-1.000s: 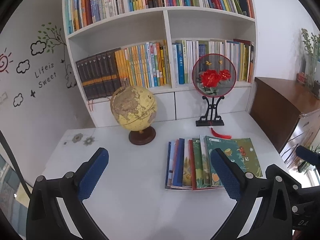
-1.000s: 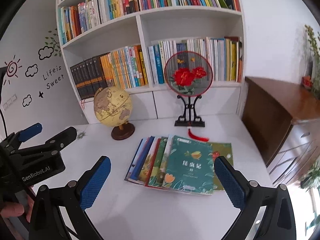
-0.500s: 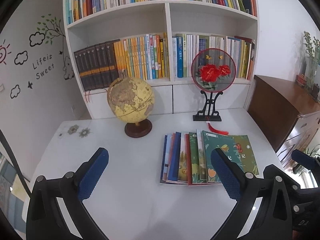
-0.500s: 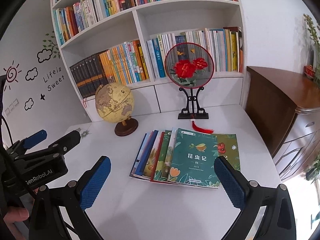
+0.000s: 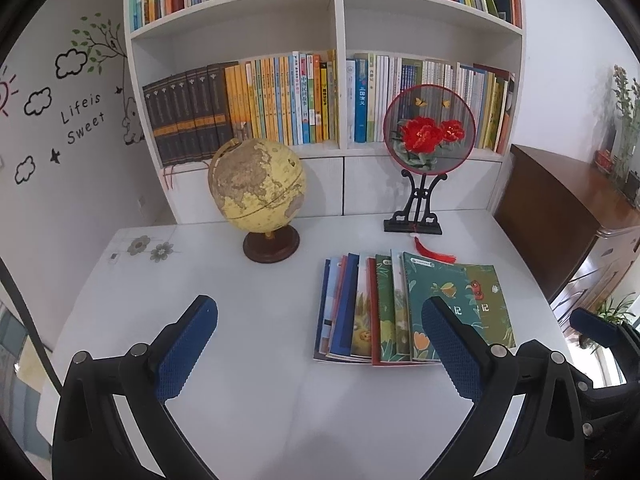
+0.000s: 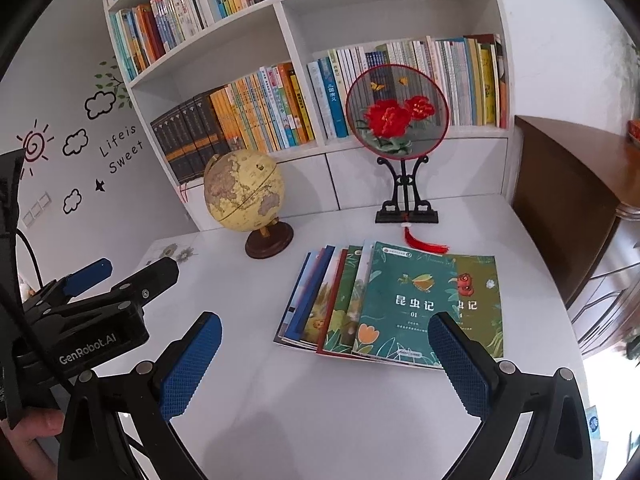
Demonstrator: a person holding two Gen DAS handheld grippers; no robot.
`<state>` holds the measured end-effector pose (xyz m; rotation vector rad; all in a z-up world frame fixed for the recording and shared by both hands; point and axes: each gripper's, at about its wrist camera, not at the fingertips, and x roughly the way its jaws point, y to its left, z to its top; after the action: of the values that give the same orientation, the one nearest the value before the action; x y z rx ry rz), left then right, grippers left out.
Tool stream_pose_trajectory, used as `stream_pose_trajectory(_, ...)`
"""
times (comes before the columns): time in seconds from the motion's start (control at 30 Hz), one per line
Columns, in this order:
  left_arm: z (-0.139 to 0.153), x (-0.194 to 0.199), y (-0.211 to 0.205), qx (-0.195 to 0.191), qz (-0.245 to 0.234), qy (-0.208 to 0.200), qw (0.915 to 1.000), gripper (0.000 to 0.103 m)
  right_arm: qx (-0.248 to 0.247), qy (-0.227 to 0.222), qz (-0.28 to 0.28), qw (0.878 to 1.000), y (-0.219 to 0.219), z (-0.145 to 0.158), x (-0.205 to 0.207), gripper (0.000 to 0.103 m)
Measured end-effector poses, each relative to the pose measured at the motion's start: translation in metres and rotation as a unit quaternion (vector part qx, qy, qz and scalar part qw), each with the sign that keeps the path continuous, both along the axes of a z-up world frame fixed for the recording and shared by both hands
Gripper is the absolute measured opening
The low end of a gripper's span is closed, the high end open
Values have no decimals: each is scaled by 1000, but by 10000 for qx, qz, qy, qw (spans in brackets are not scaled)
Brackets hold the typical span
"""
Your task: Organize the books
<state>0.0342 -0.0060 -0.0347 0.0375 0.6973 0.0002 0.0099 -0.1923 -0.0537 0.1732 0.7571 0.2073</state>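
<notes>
Your bookshelf (image 5: 336, 80) fills the wall far ahead of both jaws. Below them spreads the white desk (image 5: 260, 400). The fanned books (image 6: 384, 304) lie flat on it, ahead of your right gripper (image 6: 324, 364) and touching neither of its blue pads; from your left gripper (image 5: 320, 352) they sit ahead and toward the right jaw. Both sets of jaws stand wide apart, holding nothing. The globe (image 5: 258, 186) stands beyond the books.
</notes>
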Motion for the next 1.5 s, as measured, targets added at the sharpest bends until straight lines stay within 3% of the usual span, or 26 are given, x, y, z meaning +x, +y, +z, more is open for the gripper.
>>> stream_pose_trajectory(0.33,-10,8,-3,-3,-178,125,9998,102,-43,86,-158,9998,-10,-13,6,103)
stream_pose_trajectory(0.47,-23,18,-9,-10,-481,204,9986,102,47,79,-167,9998,-26,-24,10,103)
stream_pose_trajectory(0.67,-64,57,-33,73,-1196,605,9910,102,353,56,-355,9987,-89,-68,30,103)
stream_pose_trajectory(0.8,-99,85,-56,-15,-1588,812,9840,102,85,398,-240,9989,-122,-109,64,103)
stream_pose_trajectory(1.03,-155,122,-103,-36,-2196,1159,9687,102,1466,913,60,9849,-163,-173,115,103)
stream_pose_trajectory(1.2,-174,135,-121,-148,-2488,1252,9603,102,1784,1297,35,9754,-165,-216,132,103)
stream_pose_trajectory(1.5,-201,170,-137,-365,-2286,1649,9588,102,2133,1599,-13,9638,-169,-257,151,97)
